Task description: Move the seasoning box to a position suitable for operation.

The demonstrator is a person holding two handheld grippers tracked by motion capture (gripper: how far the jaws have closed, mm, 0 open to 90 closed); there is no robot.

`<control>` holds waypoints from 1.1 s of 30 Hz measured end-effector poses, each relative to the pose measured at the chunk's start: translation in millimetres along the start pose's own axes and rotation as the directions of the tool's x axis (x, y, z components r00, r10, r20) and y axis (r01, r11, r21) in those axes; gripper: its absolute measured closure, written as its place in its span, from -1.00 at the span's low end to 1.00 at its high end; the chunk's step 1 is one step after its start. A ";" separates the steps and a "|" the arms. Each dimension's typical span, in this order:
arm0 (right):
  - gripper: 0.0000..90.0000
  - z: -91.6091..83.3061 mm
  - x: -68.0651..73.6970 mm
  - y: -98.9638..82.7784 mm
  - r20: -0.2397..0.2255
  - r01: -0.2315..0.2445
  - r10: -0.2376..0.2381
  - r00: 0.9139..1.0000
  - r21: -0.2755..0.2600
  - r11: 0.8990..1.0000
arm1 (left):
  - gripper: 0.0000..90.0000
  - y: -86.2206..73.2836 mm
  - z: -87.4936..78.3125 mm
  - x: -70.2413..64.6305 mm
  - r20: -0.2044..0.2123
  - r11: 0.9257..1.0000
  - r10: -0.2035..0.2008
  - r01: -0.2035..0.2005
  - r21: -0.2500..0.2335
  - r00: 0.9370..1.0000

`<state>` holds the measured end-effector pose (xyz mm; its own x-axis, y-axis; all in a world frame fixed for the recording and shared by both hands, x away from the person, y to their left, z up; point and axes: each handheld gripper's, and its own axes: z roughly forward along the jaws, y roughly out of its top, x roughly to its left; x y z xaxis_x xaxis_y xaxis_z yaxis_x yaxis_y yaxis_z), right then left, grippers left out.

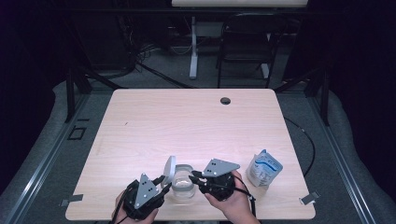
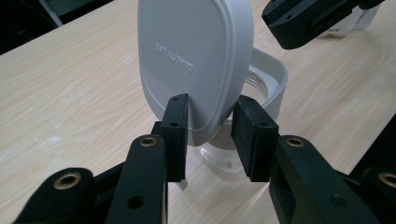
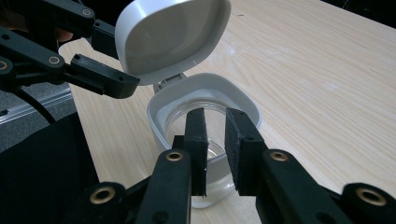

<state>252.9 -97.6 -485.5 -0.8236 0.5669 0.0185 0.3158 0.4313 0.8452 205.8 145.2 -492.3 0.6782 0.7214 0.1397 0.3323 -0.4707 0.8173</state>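
High view: a clear jar with a white collar and a hinged white lid stands near the counter's near edge, about midway along it. The lid is swung up, almost upright, on the jar's left side. The left gripper sits at the lid; the right gripper sits at the jar's right side. A blue-and-white pouch stands well apart, toward the near right corner.

Left gripper view: the fingers stand partly open on either side of the raised lid's lower edge. One pad lies against the lid's outer face; the other shows a gap — no firm pinch is visible. The jar's open collar lies just behind the lid.

Right gripper view: the right gripper's fingers straddle the near wall of the white collar, one inside the mouth and one outside, narrowly spaced. Whether the pads actually press the wall cannot be told. The lid's hollow underside faces this camera, the hinge at the collar's far side.

Progress, as judged: opening is essentially done — the lid is off its seat and tipped back. The jar appears empty. Remaining is presumably filling it, perhaps from the pouch.
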 end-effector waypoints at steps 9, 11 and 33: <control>0.74 -0.2 -0.6 -0.2 0.005 -0.001 0.001 1.000 -0.001 1.000 | 0.57 -2.0 -3.2 5.9 -0.003 1.000 -0.014 0.014 0.004 1.000; 0.73 -0.5 -0.8 -0.2 0.005 -0.001 0.001 1.000 0.001 1.000 | 0.57 -2.4 -3.7 6.8 0.001 1.000 -0.017 0.017 0.005 1.000; 0.68 -4.8 -4.2 -0.3 0.024 -0.005 0.005 1.000 -0.007 1.000 | 0.42 -23.8 9.9 19.4 0.056 0.999 -0.031 0.028 0.043 0.998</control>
<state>254.0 -103.6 -483.3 -0.8104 0.5859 0.0099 0.3166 0.4236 0.8487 217.5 165.4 -514.6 0.7031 0.7062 0.0832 0.3794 -0.4715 0.7961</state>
